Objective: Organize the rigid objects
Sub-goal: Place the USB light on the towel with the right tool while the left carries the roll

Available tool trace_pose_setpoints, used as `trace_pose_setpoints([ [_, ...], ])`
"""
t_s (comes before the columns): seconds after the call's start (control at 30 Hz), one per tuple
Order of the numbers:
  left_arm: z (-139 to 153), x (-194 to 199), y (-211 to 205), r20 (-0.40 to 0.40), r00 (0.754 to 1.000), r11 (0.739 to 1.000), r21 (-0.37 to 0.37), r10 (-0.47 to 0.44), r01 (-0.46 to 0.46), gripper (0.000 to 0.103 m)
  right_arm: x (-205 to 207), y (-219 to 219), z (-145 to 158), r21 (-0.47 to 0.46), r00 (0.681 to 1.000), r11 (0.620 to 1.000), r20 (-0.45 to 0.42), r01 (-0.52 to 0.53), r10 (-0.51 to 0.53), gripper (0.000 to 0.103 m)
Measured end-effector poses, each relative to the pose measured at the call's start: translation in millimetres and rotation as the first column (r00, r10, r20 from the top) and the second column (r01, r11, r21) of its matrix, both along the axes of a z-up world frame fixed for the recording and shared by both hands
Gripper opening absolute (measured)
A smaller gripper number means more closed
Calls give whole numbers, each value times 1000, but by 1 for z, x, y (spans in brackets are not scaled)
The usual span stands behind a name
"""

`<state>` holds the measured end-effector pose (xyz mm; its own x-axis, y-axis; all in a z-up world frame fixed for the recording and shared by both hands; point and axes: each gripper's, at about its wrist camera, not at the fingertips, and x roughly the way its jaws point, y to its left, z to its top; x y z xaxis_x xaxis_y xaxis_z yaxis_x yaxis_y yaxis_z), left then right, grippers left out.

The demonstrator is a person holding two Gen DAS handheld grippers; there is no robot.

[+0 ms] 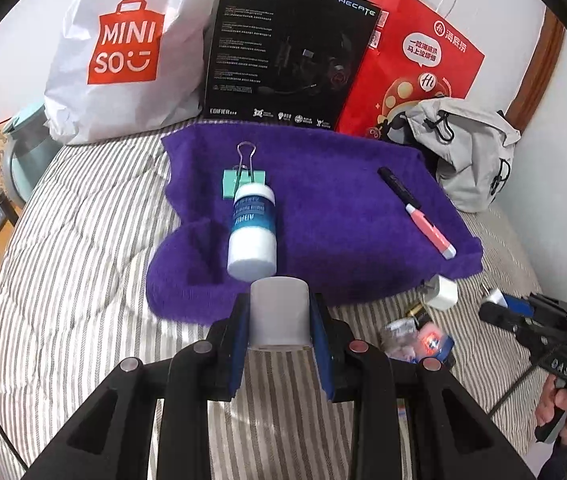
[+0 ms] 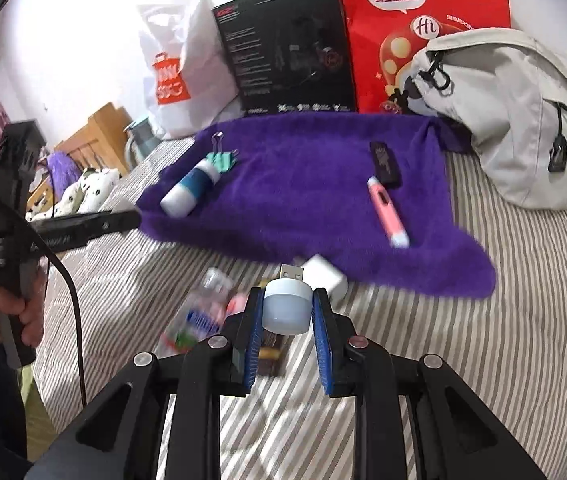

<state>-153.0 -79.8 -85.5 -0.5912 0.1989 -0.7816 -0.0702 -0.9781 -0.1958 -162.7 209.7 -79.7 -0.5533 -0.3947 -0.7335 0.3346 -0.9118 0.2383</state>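
The left gripper (image 1: 279, 316) has its jaws pinching a pale cylinder, seemingly a cap (image 1: 279, 310), held over the striped bed (image 1: 95, 240) at the near edge of the purple towel (image 1: 343, 232). The right gripper (image 2: 286, 312) pinches a small USB light (image 2: 286, 306) by its round body, plug pointing forward, above loose items beside the towel. Both pieces look light, stiff and smooth, so a grip across the widest part suits them; the light's plug is best left alone. On the towel lie a white bottle (image 1: 252, 232) touching a green clip (image 1: 243, 178), and well apart a pink pen (image 1: 429, 230). The open middle gives room to set down; the soft bed may let round things roll
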Motion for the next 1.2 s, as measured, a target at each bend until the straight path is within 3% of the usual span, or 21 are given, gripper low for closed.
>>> trace_pose_setpoints([
  [0.2,0,-22,-1,8,1000,1000,-3,12,-12,28,-48,1,5,6,1000,1000,-3,4,-4,24],
  [0.43,-8,-40,-4,35,999,1000,-2,20,-20,28,-102,-1,-24,105,997,994,79,1,-9,24],
  [0.67,-12,-50,-6,48,999,1000,4,17,-17,28,-113,-21,-40,240,996,970,89,-42,21,24],
  [0.83,-11,-56,-5,46,999,1000,2,17,-17,28,-112,-22,-40,256,995,964,91,-68,46,25],
  [1.03,-8,-61,-6,44,999,1000,-3,15,-15,28,-116,-17,-38,207,988,973,136,-104,77,38],
  [1.1,-8,-66,-7,46,999,1000,-9,18,-17,28,-114,-16,-35,210,987,972,143,-107,78,54],
  [1.2,-8,-73,-10,48,998,1000,-6,30,-29,28,-108,-14,-29,214,989,972,126,-97,71,55],
])
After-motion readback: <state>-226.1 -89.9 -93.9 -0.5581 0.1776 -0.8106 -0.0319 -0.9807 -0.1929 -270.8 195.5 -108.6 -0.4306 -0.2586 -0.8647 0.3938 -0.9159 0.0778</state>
